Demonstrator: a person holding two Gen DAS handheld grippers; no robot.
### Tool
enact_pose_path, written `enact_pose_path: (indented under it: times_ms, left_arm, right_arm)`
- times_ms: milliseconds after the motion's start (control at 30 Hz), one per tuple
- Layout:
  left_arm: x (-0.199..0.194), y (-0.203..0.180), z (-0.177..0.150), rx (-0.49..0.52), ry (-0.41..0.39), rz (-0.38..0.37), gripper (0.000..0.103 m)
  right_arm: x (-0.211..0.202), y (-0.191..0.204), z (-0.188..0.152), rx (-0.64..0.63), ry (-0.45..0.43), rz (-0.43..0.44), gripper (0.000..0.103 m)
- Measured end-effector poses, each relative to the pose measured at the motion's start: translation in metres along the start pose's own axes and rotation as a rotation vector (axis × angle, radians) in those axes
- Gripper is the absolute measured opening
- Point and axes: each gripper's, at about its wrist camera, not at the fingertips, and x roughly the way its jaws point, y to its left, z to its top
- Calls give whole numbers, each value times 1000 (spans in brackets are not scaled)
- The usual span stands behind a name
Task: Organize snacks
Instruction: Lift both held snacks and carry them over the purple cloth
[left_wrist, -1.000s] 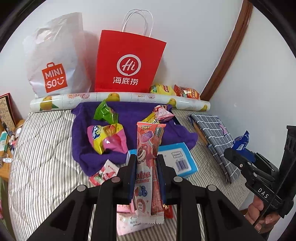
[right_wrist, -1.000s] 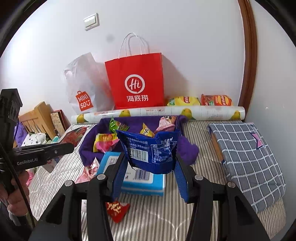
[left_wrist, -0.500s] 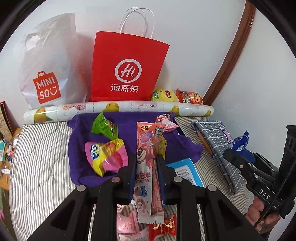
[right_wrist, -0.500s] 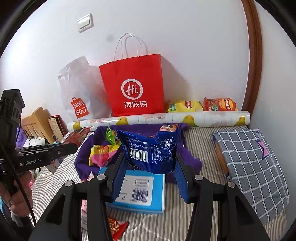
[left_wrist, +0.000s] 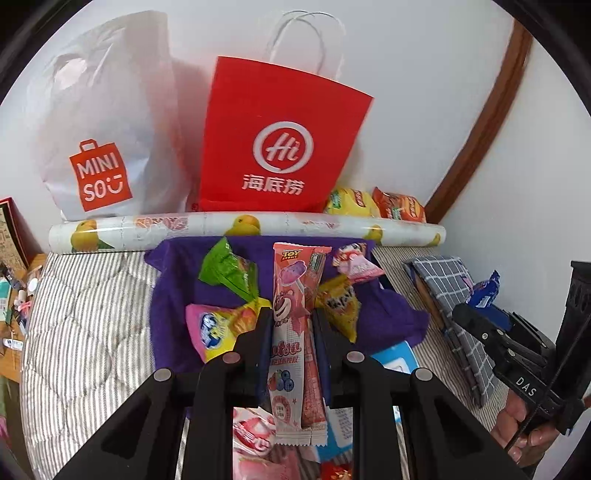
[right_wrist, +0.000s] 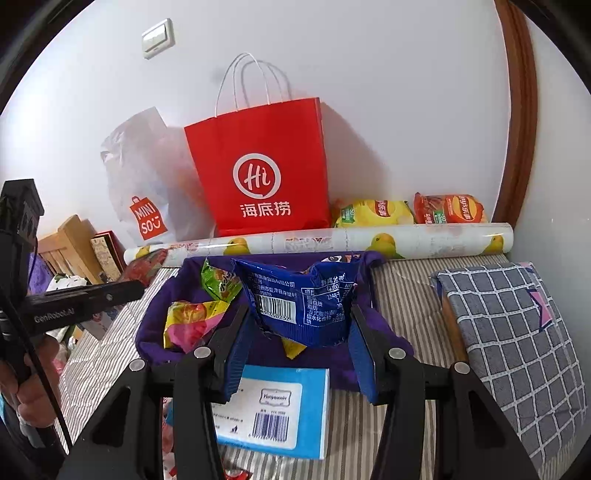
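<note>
My left gripper (left_wrist: 291, 321) is shut on a long pink Toy Story candy packet (left_wrist: 295, 332), held upright over the purple cloth (left_wrist: 173, 332). My right gripper (right_wrist: 299, 325) is shut on a blue snack bag (right_wrist: 299, 306) with a barcode, also above the purple cloth (right_wrist: 155, 325). On the cloth lie a green packet (left_wrist: 229, 273), a pink-yellow packet (left_wrist: 218, 328), a yellow packet (left_wrist: 338, 302) and a small pink packet (left_wrist: 354, 262). The right gripper with its blue bag (left_wrist: 484, 291) shows at the right of the left wrist view.
A red Hi paper bag (left_wrist: 280, 136) and a white Miniso bag (left_wrist: 99, 122) stand against the wall behind a rolled fruit-print sheet (left_wrist: 243, 229). Yellow and orange chip bags (right_wrist: 373, 212) lie behind the roll. A blue box (right_wrist: 273, 410) and a checked cushion (right_wrist: 517, 332) lie on the striped bed.
Both grippers have moved forward toward the purple cloth and the bags at the wall, each still holding its packet. The blue box now lies closer under them.
</note>
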Motion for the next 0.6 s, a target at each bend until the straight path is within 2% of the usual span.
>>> enact_pose_path:
  times_ms: [333,600]
  left_arm:
    - [13,33,13,-69,-1,27,20]
    - [49,26,10,-70,54,11,20]
  right_arm:
    - [43,-7,3,6,48,-10,50]
    - [83,-22,-3,38,121,-25,50]
